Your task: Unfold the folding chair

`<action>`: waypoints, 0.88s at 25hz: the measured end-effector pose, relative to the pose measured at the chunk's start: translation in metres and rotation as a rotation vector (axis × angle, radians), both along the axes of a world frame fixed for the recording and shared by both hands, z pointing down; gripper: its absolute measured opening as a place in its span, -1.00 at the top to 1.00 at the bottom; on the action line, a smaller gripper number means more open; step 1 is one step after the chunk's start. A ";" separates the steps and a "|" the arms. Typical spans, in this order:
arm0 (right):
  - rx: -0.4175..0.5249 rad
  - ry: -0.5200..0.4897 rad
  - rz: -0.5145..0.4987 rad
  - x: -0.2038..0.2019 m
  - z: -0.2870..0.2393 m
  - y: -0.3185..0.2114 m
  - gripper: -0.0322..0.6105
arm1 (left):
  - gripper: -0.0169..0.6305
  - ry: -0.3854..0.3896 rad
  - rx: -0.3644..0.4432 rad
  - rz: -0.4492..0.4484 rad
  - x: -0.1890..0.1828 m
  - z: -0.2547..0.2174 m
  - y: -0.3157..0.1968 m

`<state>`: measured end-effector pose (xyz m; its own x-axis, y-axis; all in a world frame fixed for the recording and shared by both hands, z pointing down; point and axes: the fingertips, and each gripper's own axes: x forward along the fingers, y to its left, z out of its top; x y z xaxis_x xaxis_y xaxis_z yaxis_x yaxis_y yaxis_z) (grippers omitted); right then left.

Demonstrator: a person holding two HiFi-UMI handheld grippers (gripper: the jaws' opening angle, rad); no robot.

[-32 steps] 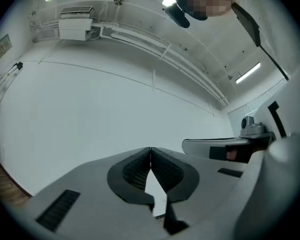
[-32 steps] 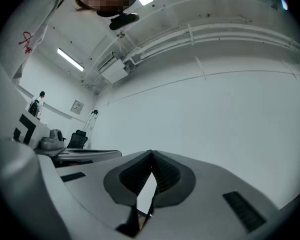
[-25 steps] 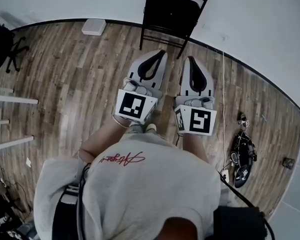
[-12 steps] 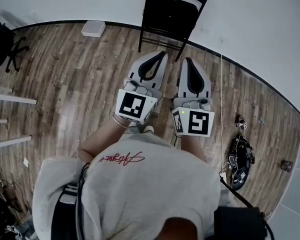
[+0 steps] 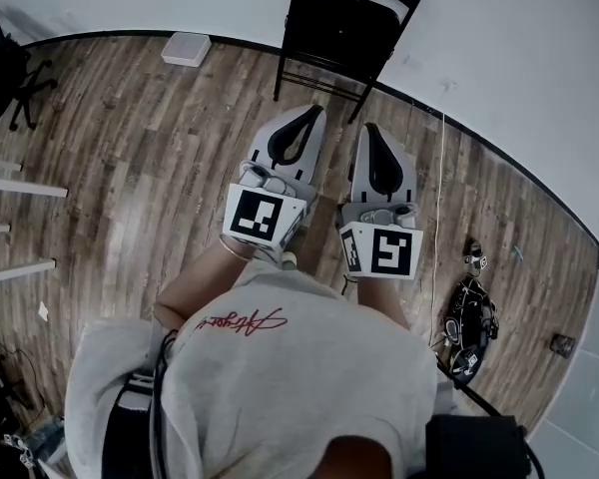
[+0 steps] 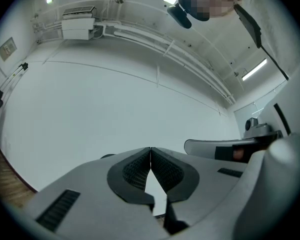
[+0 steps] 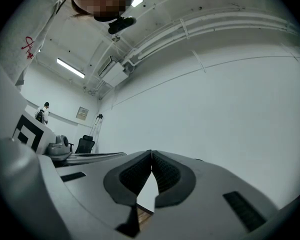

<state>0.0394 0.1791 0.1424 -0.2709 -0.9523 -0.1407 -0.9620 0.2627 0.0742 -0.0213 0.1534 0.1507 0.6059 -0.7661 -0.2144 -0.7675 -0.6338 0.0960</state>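
A black folding chair [image 5: 341,23] leans folded against the white wall at the top of the head view, its feet on the wood floor. My left gripper [image 5: 312,110] and right gripper [image 5: 365,128] are held side by side a short way in front of the chair, both pointing at it and touching nothing. Both are shut and empty. In the left gripper view the left gripper [image 6: 150,149] has its tips pressed together against a bare white wall. The right gripper view shows the same of the right gripper [image 7: 151,153]. The chair is hidden in both gripper views.
A white box [image 5: 187,49] lies on the floor by the wall, left of the chair. A white stool [image 5: 5,230] stands at the left edge and an office chair base [image 5: 12,78] at the upper left. A cable [image 5: 439,208] and dark gear [image 5: 467,322] lie at the right.
Both grippers have shifted slightly toward the chair and a little left in the head view. Their jaws stay shut.
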 end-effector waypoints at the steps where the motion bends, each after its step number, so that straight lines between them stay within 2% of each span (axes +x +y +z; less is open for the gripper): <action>1: -0.005 -0.002 -0.002 0.002 0.004 -0.008 0.85 | 0.90 0.001 -0.003 -0.003 0.001 0.003 -0.007; 8: -0.005 0.002 -0.002 0.015 0.021 -0.109 0.85 | 0.90 0.003 0.001 0.003 0.015 0.021 -0.112; 12: -0.010 0.000 0.032 0.026 0.028 -0.205 0.85 | 0.90 -0.019 0.024 0.057 0.030 0.027 -0.206; 17: -0.037 -0.014 0.084 0.041 0.026 -0.316 0.85 | 0.90 -0.047 0.008 0.119 0.051 0.020 -0.322; 22: -0.101 -0.023 0.113 0.055 0.039 -0.377 0.85 | 0.90 -0.050 -0.028 0.123 0.065 0.025 -0.383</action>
<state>0.0945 -0.1982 0.1814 -0.1588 -0.9862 -0.0473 -0.9870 0.1575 0.0309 0.0441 -0.2295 0.1762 0.7054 -0.6903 -0.1609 -0.6881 -0.7214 0.0786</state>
